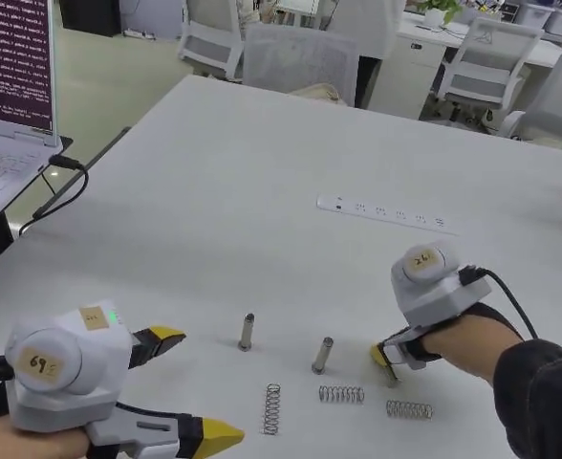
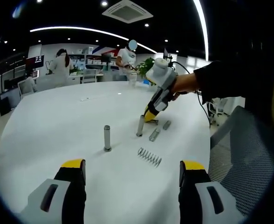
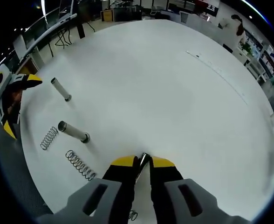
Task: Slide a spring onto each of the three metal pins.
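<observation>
In the head view, a white tabletop (image 1: pixel 262 191) carries an upright silver metal pin (image 1: pixel 247 332) at lower centre and a second upright pin (image 1: pixel 323 355) just to its right. Three thin coiled wire springs lie flat below them: a left spring (image 1: pixel 272 408) lying up and down in the frame, a middle spring (image 1: pixel 341 393) and a right spring (image 1: pixel 408 409) lying crosswise. At the lower right the right gripper (image 1: pixel 392 361) has its yellow-tipped fingers pinching a third metal pin (image 1: pixel 391 373), which the right gripper view shows clamped at bottom centre (image 3: pixel 143 161). At the lower left the left gripper (image 1: pixel 187 387) has its fingers spread wide, well apart from the pins. A white power strip (image 1: pixel 381 212) lies right of centre and an open laptop (image 1: pixel 4 96) sits at the upper left
</observation>
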Demonstrator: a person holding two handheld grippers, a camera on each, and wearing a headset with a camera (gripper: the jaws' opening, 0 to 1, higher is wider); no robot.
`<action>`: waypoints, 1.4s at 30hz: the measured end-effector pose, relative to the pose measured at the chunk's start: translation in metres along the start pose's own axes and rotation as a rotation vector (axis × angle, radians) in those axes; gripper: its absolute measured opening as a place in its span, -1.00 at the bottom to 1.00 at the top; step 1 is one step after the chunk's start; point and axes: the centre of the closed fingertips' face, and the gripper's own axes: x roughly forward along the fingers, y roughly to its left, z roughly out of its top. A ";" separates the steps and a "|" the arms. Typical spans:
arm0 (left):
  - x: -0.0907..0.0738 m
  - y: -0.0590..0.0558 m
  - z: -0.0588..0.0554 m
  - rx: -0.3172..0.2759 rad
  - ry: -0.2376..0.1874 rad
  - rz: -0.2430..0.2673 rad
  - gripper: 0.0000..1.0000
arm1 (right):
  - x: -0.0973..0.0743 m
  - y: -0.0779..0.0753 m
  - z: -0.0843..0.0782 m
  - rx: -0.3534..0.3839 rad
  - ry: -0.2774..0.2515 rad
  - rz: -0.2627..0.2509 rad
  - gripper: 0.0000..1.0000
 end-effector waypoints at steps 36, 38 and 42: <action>0.000 -0.001 0.002 0.009 -0.003 -0.005 0.56 | -0.028 0.002 -0.005 0.032 -0.103 0.006 -0.91; 0.000 -0.001 0.002 0.009 -0.002 -0.007 0.56 | -0.029 0.002 -0.005 0.034 -0.111 0.006 -0.91; 0.001 -0.002 0.002 0.011 -0.002 -0.008 0.55 | -0.032 0.001 -0.006 0.039 -0.125 0.003 -0.91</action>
